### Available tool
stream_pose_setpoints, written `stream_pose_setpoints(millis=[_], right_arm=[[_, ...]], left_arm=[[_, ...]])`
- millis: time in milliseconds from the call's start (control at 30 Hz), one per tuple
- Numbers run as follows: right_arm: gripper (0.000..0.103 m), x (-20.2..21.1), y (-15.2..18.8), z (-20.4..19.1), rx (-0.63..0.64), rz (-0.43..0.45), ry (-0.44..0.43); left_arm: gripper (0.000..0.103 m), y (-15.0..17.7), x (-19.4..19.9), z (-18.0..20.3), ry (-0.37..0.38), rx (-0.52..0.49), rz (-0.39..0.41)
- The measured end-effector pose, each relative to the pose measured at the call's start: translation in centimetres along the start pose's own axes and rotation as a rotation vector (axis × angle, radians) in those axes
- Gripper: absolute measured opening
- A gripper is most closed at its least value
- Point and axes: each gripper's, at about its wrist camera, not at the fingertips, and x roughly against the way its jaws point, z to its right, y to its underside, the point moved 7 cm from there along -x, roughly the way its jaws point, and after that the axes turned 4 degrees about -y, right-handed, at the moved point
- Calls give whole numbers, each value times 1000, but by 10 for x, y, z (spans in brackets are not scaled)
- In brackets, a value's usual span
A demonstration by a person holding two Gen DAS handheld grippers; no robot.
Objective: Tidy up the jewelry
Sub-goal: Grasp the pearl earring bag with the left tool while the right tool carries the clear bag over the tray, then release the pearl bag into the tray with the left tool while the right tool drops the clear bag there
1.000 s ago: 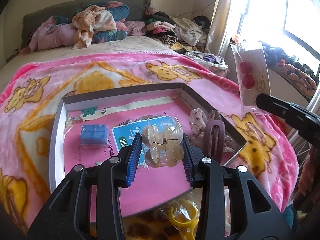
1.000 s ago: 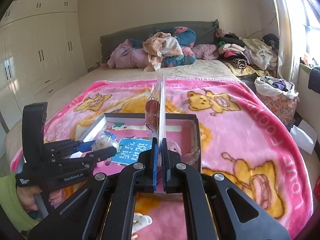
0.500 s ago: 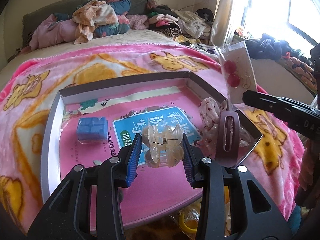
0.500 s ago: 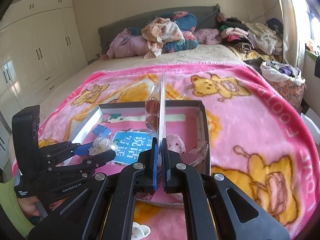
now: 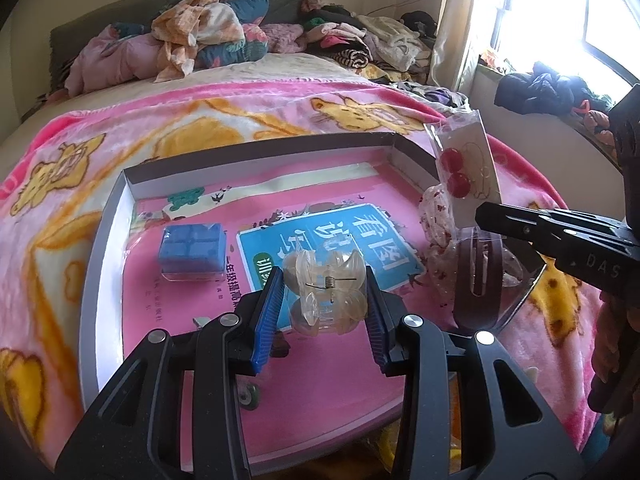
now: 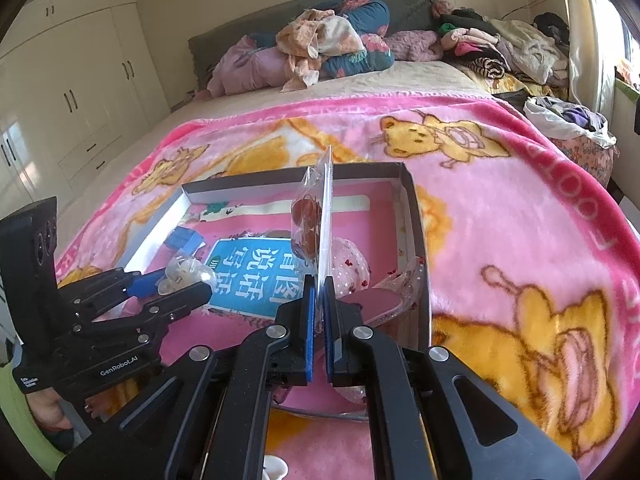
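My left gripper is shut on a clear plastic claw hair clip and holds it over the middle of the shallow box lid. The left gripper also shows in the right wrist view. My right gripper is shut on a clear packet with red cherry earrings, held upright over the lid's right side. That packet also shows in the left wrist view. A blue box, a brown hair clip and a dotted fabric piece lie in the lid.
The lid rests on a pink bear blanket on a bed. Clothes are piled at the headboard. A wardrobe stands to the left, a window to the right. A green-and-yellow item lies under the left gripper.
Both grippers have moved forward and lower over the lid, each still holding its item. The earring packet has come closer to the lid's right side.
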Motion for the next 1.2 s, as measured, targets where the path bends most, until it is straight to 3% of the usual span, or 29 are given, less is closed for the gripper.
stream_pose_setpoints(millis=[300,400,467,600,667,733,800,867,1067,1200], right_arm=[[9,0,0,1,10,13,15],[17,3,1,2,5,26,18],[29,6,3,4,-4,35,16],[34,13,5,3,-11,54,13],[47,16,4,3,-15,68,19],[50,23,4,2,-20,86,16],[52,27,3,2,-16,96,20],[62,34,4,2,-15,113,32],[78,53,2,4,-30,163,42],[81,64,2,5,-36,183,50]], left_arm=[[30,1,-3,-3,-15,5,-6],[30,1,-3,-4,-16,4,-5],[30,2,-3,-4,-18,2,-5],[30,2,-3,-4,-17,2,-5],[31,2,-3,-4,-19,2,-4],[32,2,-2,-5,-20,3,-3],[39,2,-1,-6,-21,4,1],[43,1,2,-7,-24,2,12],[54,-2,13,-5,-29,0,31],[63,-5,24,-4,-26,10,54]])
